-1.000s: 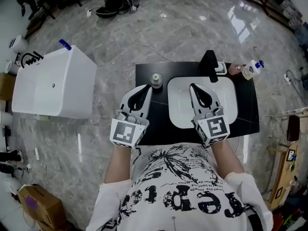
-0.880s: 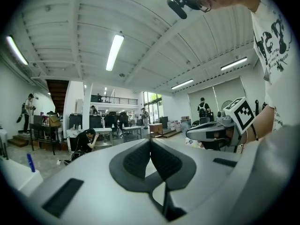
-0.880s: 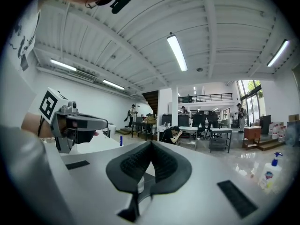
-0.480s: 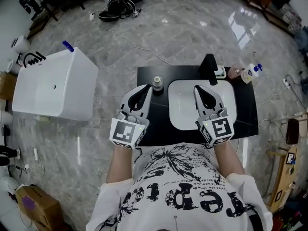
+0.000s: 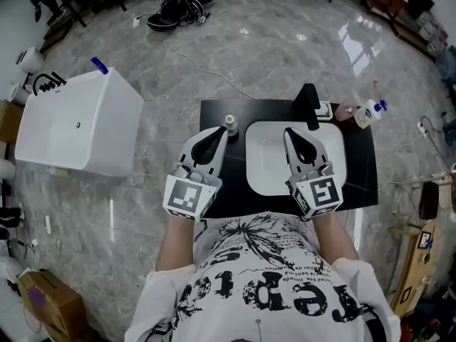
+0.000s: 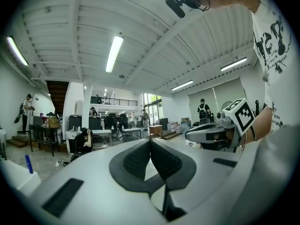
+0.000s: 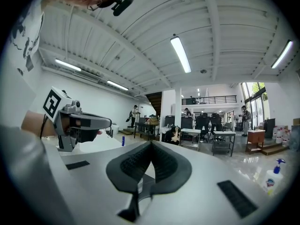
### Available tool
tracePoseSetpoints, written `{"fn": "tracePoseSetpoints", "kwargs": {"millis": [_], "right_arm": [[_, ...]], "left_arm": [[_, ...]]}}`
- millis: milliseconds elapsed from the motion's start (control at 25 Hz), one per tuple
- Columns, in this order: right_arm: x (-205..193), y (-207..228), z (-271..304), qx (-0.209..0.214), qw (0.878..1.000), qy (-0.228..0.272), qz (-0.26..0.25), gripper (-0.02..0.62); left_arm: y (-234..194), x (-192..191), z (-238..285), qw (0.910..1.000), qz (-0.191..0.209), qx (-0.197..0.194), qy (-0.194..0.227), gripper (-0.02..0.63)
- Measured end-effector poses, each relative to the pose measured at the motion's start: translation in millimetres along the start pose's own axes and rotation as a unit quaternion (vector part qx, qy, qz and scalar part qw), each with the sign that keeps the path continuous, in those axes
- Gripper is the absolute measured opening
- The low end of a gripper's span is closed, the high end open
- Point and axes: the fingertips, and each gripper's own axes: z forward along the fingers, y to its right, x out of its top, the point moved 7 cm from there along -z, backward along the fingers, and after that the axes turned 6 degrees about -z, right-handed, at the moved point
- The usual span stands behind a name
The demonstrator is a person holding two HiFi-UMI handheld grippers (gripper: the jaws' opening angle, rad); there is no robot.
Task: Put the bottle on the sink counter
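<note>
A small clear bottle (image 5: 229, 122) with a grey cap stands upright on the black sink counter (image 5: 215, 191), just left of the white basin (image 5: 265, 169). My left gripper (image 5: 222, 131) hovers over the counter with its tip right beside the bottle, jaws shut and empty. The right gripper (image 5: 288, 132) is over the basin, near the black faucet (image 5: 308, 105), also shut with nothing in it. Both gripper views look level across the room: the left gripper (image 6: 150, 139) sees the right one, the right gripper (image 7: 151, 143) sees the left one. Neither shows the bottle.
At the counter's back right stand a blue-pump soap bottle (image 5: 367, 112), a pinkish item (image 5: 347, 111) and a small white object (image 5: 324, 109). A white box (image 5: 78, 123) sits on the floor to the left, cables (image 5: 171, 9) lie beyond, and a cardboard box (image 5: 46, 301) is at lower left.
The head view has shifted slightly, so the counter sits a little lower and more to the left in frame. Both grippers stay shut in much the same places.
</note>
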Motion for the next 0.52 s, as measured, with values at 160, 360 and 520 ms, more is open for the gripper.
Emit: {"fn": "tracePoseSetpoints", "kwargs": {"millis": [160, 360, 520], "right_arm": [[1.5, 0.1, 3.0, 0.003, 1.000, -0.004, 0.000, 0.012], [0.5, 4.9, 6.5, -0.003, 1.000, -0.007, 0.009, 0.012], [-7.5, 12.1, 11.7, -0.005, 1.000, -0.010, 0.006, 0.012]], "left_arm": [[2.6, 5.1, 1.3, 0.9998, 0.000, -0.004, 0.017, 0.015], [-1.1, 9.5, 7.3, 0.9996, -0.010, 0.012, 0.024, 0.015], [-5.4, 5.6, 17.3, 0.9981, -0.022, 0.012, 0.057, 0.015]]}}
